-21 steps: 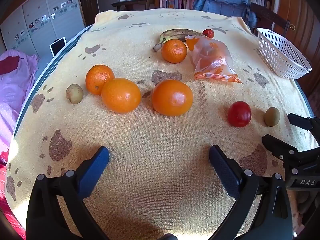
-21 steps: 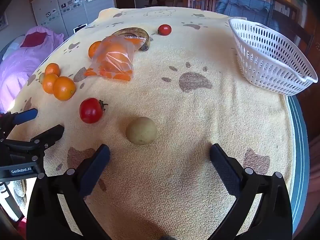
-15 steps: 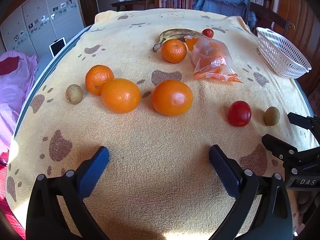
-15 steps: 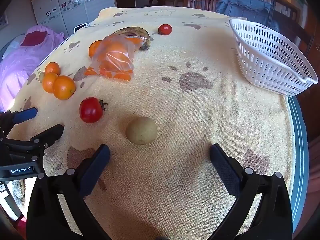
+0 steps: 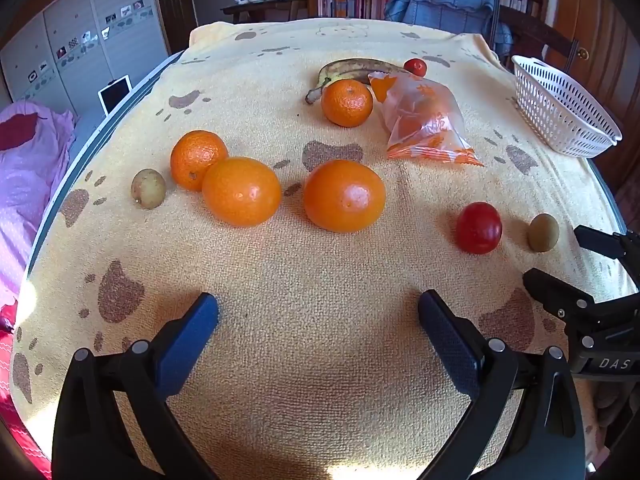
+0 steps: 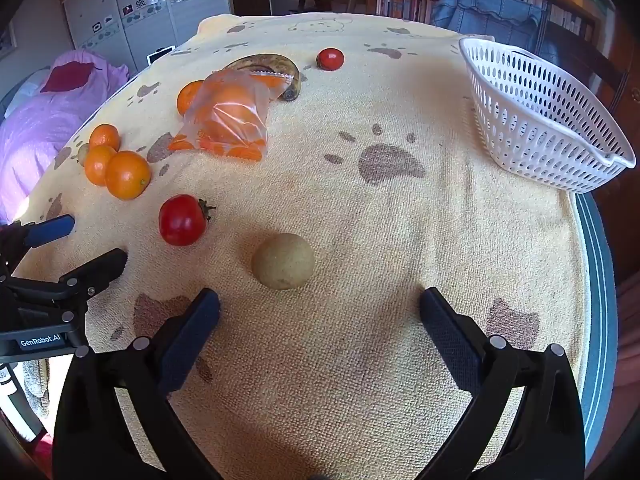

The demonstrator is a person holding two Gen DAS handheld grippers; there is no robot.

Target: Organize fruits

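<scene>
Handling, round tan-brown fruit (image 6: 283, 261): judged firm, light, apt to roll; take it across its widest middle.
Position: lying on the yellow paw-print towel (image 6: 400, 240) over the worktop, just ahead of the right gripper (image 6: 319, 312).
Right fingers: spread wide, empty.
Left fingers: left gripper (image 5: 318, 316) likewise spread wide, empty, above bare towel.
Softer items: glossy red tomato (image 6: 182, 220) and clear plastic bag of orange pieces (image 6: 228, 120) judged crushable; grip lightly.
Large oranges (image 5: 344, 196): firm, likely heavier.
Destination: white perforated plastic basket (image 6: 540, 120), apparently empty.
Edges: basket sits near the worktop's right edge.
Room: open towel between tan fruit and basket.
</scene>
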